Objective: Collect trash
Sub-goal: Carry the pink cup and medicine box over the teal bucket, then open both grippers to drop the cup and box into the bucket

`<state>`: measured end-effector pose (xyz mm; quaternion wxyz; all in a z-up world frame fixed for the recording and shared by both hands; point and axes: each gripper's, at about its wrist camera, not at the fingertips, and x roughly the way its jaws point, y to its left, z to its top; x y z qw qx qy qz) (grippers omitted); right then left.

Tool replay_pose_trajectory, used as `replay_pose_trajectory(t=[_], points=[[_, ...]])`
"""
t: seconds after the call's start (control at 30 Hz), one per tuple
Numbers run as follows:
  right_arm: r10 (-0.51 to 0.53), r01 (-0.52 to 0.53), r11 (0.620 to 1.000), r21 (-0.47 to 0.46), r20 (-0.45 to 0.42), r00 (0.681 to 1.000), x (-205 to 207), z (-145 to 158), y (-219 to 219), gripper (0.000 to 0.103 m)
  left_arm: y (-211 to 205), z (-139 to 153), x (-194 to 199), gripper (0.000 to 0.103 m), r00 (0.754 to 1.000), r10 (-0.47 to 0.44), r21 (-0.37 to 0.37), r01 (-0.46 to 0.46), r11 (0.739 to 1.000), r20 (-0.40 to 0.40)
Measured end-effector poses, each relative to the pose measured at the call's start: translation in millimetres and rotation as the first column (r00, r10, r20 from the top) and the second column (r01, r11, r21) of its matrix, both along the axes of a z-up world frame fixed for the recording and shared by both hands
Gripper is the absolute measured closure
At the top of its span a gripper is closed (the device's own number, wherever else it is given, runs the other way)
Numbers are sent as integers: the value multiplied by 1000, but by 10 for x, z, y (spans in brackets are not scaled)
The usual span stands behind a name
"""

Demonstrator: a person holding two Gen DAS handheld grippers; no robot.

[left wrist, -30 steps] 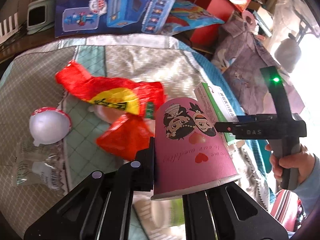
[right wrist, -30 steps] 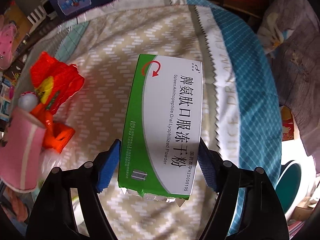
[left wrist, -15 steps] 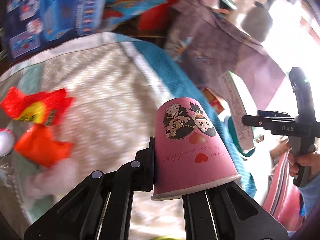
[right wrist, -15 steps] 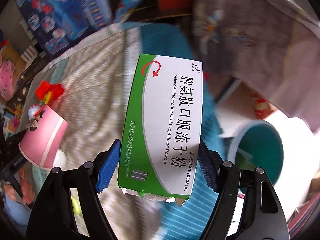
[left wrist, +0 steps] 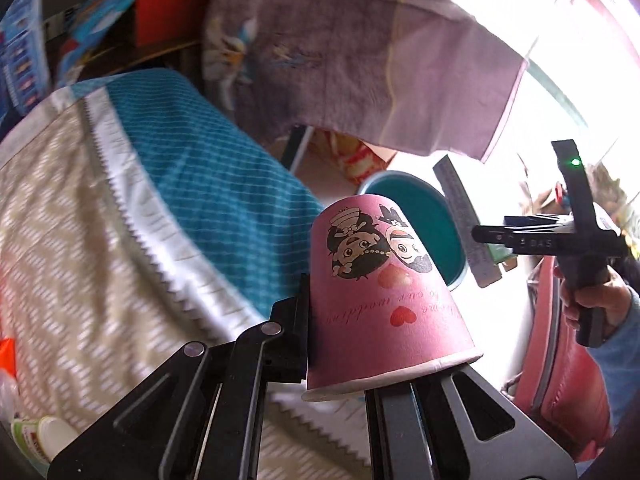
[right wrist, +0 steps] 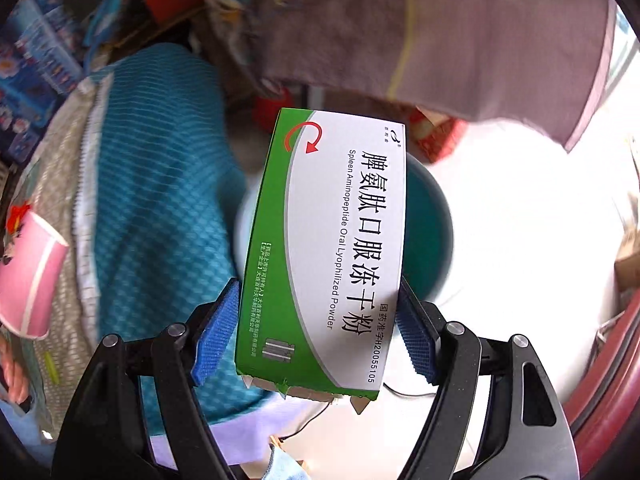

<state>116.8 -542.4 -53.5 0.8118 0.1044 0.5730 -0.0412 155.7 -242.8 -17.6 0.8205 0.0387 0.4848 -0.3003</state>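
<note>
Both loaded: left gripper [left wrist: 340, 344] pinched the pink paper cup's [left wrist: 384, 300] wall, right gripper [right wrist: 320, 340] clamped the green medicine box [right wrist: 324, 252], both held above the teal bin [left wrist: 424, 216].

Black tongs [right wrist: 316, 336], blue ridged pads [right wrist: 214, 336], silver rivets; light-blue sleeve [left wrist: 616, 364].

I hold a pink paper cup [left wrist: 384, 300], rim toward me, and a green-and-white medicine box [right wrist: 324, 256], lengthwise, both above a teal bin [left wrist: 432, 224].
</note>
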Motion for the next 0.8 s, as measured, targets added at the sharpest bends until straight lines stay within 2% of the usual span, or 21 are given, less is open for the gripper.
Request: replay_pose_trajectory(t=[0.17,0.37,0.5,0.8], points=[[29,-27,999,35,-41,999,189,-176,-130,32,-339,-75,95,97,1000,-17,36,17,999,-20],[56,-52,996,76,-57,997,423,-193,-222,29,-587,-84,172,97,1000,-6,49,7,999,-18],[70,-67,996,61,-54,996,440,-119,-281,29,-730,-118,214,97,1000,-2,53,3,999,-25],[94,-95,995,-11,-52,994,186,-40,-568,24,-1284,-363,228,97,997,-61,96,66,993,-55]])
